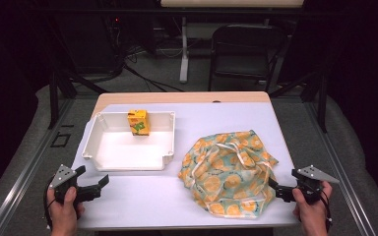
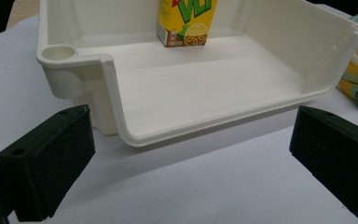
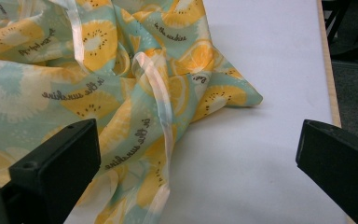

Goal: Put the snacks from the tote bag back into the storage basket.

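A yellow juice carton (image 1: 138,122) (image 2: 185,22) stands upright at the back of a white plastic bin (image 1: 94,139) (image 2: 116,109) on the left half of the table. A crumpled cloth bag (image 1: 229,169) (image 3: 98,84) printed with orange slices, with pale translucent straps, lies at the right. My left gripper (image 1: 92,181) (image 2: 191,172) is open, just in front of the bin's near left corner, holding nothing. My right gripper (image 1: 274,189) (image 3: 198,172) is open at the bag's near right edge, one finger (image 3: 58,163) over the cloth.
The white table top (image 1: 142,196) has a bare strip along its front edge between the grippers. A wooden edge (image 1: 177,97) runs along the far side. Beyond it stand a dark chair (image 1: 243,51) and a white stand (image 1: 184,49) on the floor.
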